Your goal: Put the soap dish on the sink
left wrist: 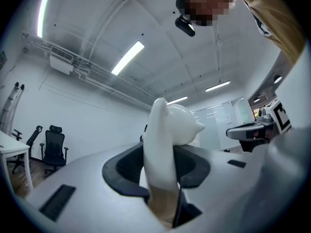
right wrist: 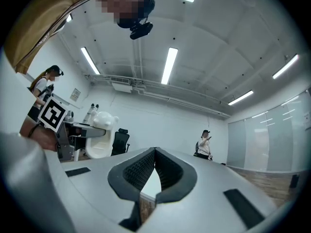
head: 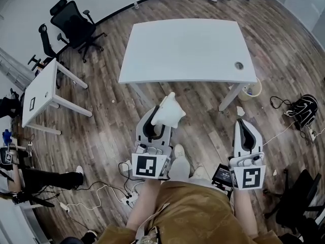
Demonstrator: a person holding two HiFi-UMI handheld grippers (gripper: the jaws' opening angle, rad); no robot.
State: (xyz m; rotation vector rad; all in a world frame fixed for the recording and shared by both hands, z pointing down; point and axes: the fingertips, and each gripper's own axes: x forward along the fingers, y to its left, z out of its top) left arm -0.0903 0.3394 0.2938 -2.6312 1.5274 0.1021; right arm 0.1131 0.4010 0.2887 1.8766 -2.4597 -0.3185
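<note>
Here the left gripper (head: 154,127) is clamped on the white soap dish (head: 168,111). The dish stands on edge between the jaws, its long axis running out past the tips toward the far side. The right gripper (head: 245,127), off to the right, has its jaws together on nothing. No sink shows; the white table (head: 188,50) lies farther on, near the dish's far end.

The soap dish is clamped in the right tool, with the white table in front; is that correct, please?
Not quite: the soap dish is clamped in the left tool, not the right, as the left gripper view shows. The white table is indeed in front.
</note>
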